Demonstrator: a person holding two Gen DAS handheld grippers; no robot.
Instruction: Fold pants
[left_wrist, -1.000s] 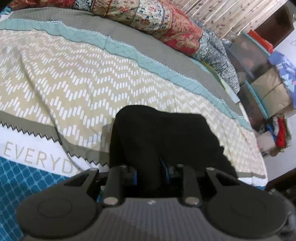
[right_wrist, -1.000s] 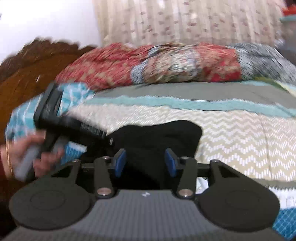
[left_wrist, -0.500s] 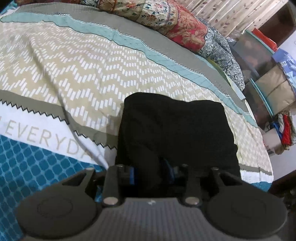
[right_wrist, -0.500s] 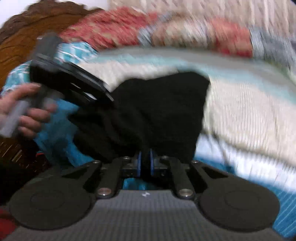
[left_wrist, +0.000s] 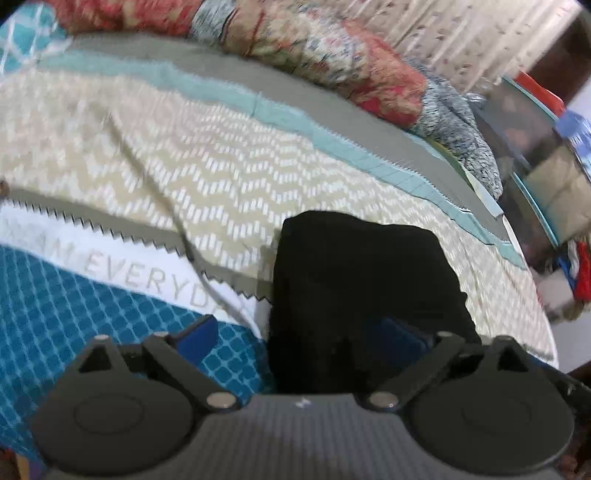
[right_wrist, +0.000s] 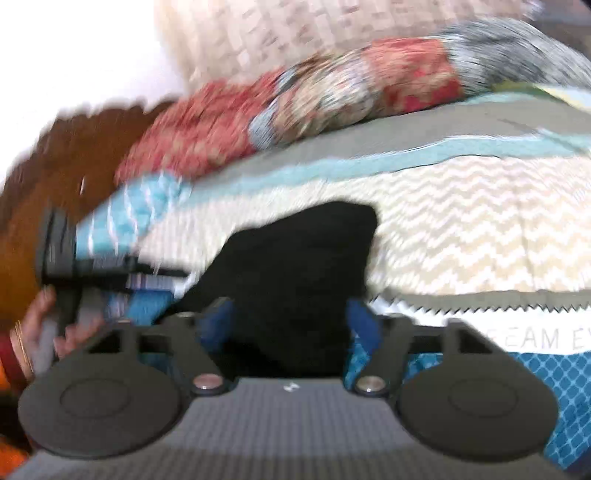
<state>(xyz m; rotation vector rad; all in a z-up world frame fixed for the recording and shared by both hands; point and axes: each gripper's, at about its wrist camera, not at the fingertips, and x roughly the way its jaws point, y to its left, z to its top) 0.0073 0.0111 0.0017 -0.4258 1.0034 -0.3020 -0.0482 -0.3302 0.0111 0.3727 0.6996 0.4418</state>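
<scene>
Left wrist: pants (left_wrist: 362, 284) between spread left gripper (left_wrist: 299, 332) fingers, seemingly unheld.

Pants (left_wrist: 354, 280) plain black; bedspread (left_wrist: 207, 173) banded: beige with white chevron dashes, grey and light-teal stripes, a white band with grey lettering, deep-blue lattice on the nearest part. Quilt (left_wrist: 325, 55) along the far edge is red and cream floral, with a blue-grey mottled patch at its end, though blur hides detail. Both grippers, left (left_wrist: 295, 336) and right (right_wrist: 291, 325), are dark grey with blue pads (right_wrist: 364, 325); headboard (right_wrist: 55, 158) brown.
</scene>
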